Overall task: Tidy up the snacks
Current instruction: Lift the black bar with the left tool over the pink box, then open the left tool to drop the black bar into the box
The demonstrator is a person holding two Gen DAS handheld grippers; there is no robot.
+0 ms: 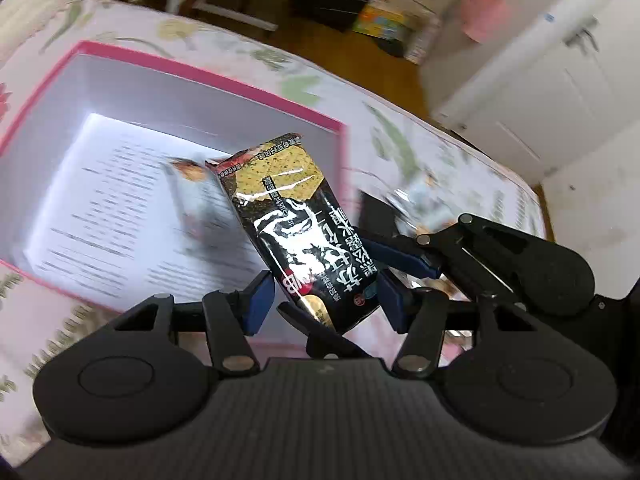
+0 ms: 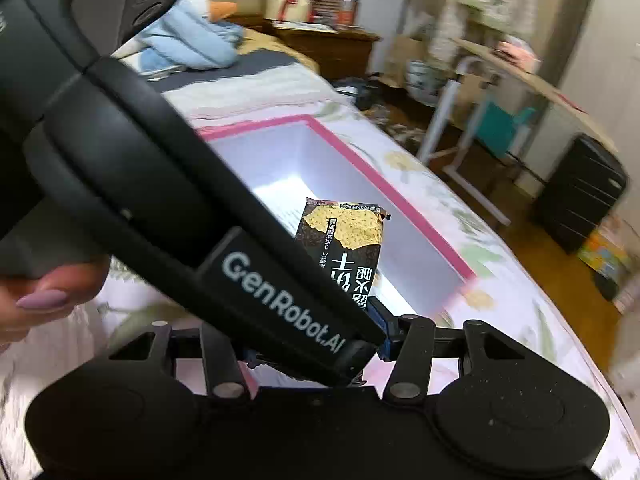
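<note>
The left gripper (image 1: 324,300) clamps the lower end of a black snack packet (image 1: 298,232), printed with Chinese characters and a yellow cracker; its top tilts over the pink-rimmed box (image 1: 208,76). A second packet (image 1: 188,172) lies blurred in the box just beyond it, on a printed sheet (image 1: 100,208) too smeared to read. The right gripper (image 2: 316,344) is half closed on a similar black packet (image 2: 344,240); the left tool's body crosses in front, hiding the lower end, lettered "GenRobot.AI". Only the right view shows a hand (image 2: 44,296) with pink nails and blue clothes (image 2: 192,36) far behind
</note>
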